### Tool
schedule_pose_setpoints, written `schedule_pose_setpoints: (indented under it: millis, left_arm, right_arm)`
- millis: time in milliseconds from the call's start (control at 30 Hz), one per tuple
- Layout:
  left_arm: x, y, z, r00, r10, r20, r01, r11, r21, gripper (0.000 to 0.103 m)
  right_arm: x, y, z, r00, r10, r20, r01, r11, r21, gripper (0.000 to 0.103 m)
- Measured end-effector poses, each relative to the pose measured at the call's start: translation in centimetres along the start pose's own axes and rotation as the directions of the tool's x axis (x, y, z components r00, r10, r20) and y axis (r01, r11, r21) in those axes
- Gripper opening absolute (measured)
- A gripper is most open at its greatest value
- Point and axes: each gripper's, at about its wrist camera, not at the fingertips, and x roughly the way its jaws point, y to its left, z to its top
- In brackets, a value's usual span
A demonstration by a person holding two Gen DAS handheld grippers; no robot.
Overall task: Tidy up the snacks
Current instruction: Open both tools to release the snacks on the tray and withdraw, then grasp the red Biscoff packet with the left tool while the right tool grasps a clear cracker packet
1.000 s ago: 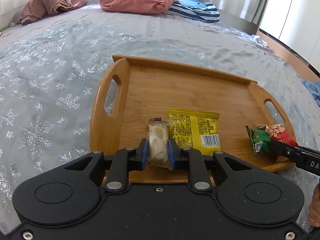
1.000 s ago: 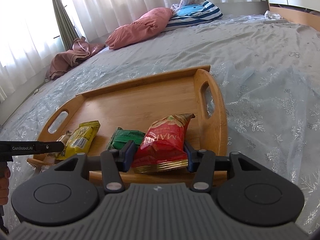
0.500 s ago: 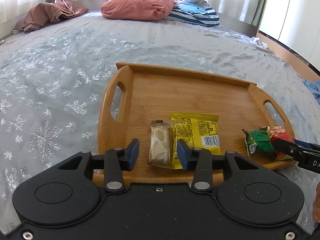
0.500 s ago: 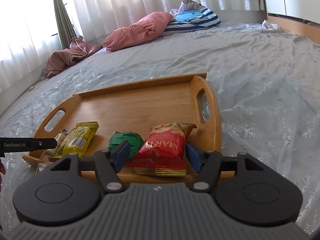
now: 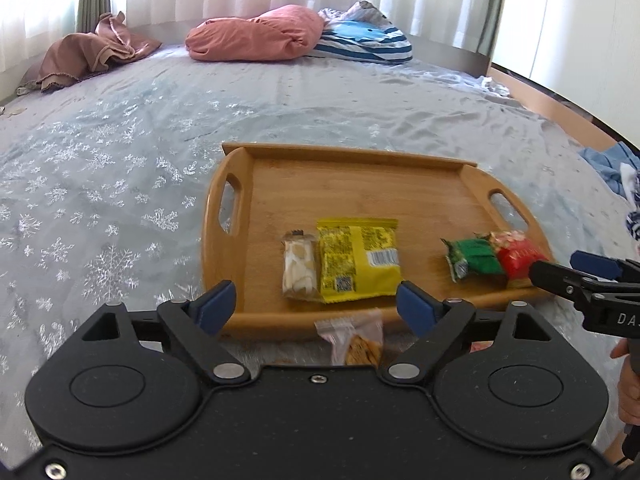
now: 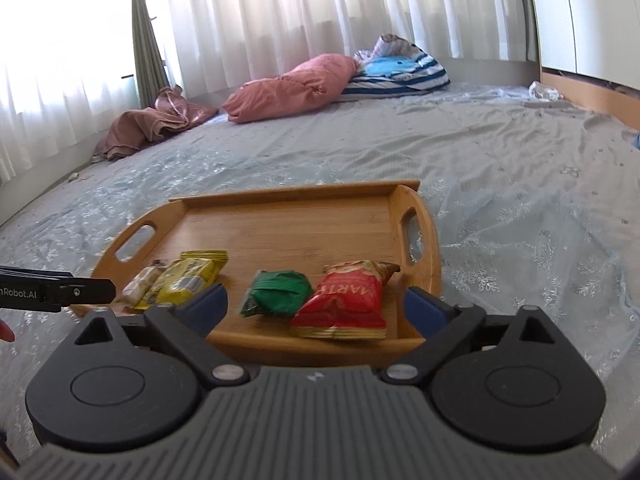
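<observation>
Now both the left gripper [image 5: 316,300] and right gripper [image 6: 316,308] have just spread their jaws wide, grasping nothing. Four wrapped snacks lie along the near edge of the oval wooden tray [image 5: 360,184] on the bed: a pale biscuit bar [image 5: 298,266] touching a yellow packet [image 5: 360,260] at left, a green packet [image 6: 278,294] beside a red packet [image 6: 344,300] at right.

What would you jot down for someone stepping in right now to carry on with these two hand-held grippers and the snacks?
Left hand-held gripper: jaws have just been opening, now wide, nothing between them.
Right hand-held gripper: the same, open and empty.
Wooden tray sits on the bed. Along its near edge lie four snacks: pale clear-wrapped bar, yellow packet touching it, then, across a gap, green packet and red packet side by side.
Done: those four are on the tray.
Left: one pink-wrapped snack lies on the bed just in front of the tray, near the left hand-held gripper. Probably take that next.
</observation>
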Motion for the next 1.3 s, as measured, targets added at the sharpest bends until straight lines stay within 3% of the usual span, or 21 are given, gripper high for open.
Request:
schedule_pose_setpoints:
  millis: [200,400,800,1000,1067,1167,1300]
  left_arm:
    - [-2.5,-1.2,-1.5,1.0,-0.018,0.022,0.017,0.999,0.038,0.092]
    - [-4.2,-0.9,-3.4,0.998,-0.061,0.002,0.061,0.998,-0.005,0.093]
    - [-5.4,-0.2,-7.0,0.999,-0.042,0.011,0.042,0.999,-0.019,0.096]
    - [-5.1,0.8,-7.8,1.0,0.006,0.015,-0.005,1.0,-0.021,0.096]
    - [-4.7,1.4,-7.9,1.0,0.018,0.012,-0.018,0.999,-0.031,0.089]
    - [-4.0,2.3,-8.1,0.999,0.027,-0.016,-0.028,0.998,-0.059,0.062]
    - [-3.3,2.8,-8.3,0.999,0.047,-0.021,-0.048,0.997,-0.058,0.055]
  right_arm:
    - [-1.9,1.5,-0.8,1.0,0.017,0.023,-0.016,0.999,-0.04,0.103]
    - [-3.8,3.0,-2.1,0.999,0.03,0.044,-0.026,0.996,-0.088,0.103]
    - [-6.5,5.0,-6.0,0.998,0.033,0.045,-0.025,0.986,-0.167,0.103]
    - [-6.6,5.4,-7.9,1.0,0.012,0.024,-0.008,0.982,-0.19,0.103]
    - [-6.6,5.5,-8.3,1.0,0.006,0.02,-0.002,0.982,-0.189,0.103]
    - [-6.4,5.5,-8.7,1.0,-0.003,0.006,0.004,0.985,-0.171,0.103]
    - [-6.1,5.4,-9.2,1.0,-0.008,-0.009,0.007,0.989,-0.147,0.103]
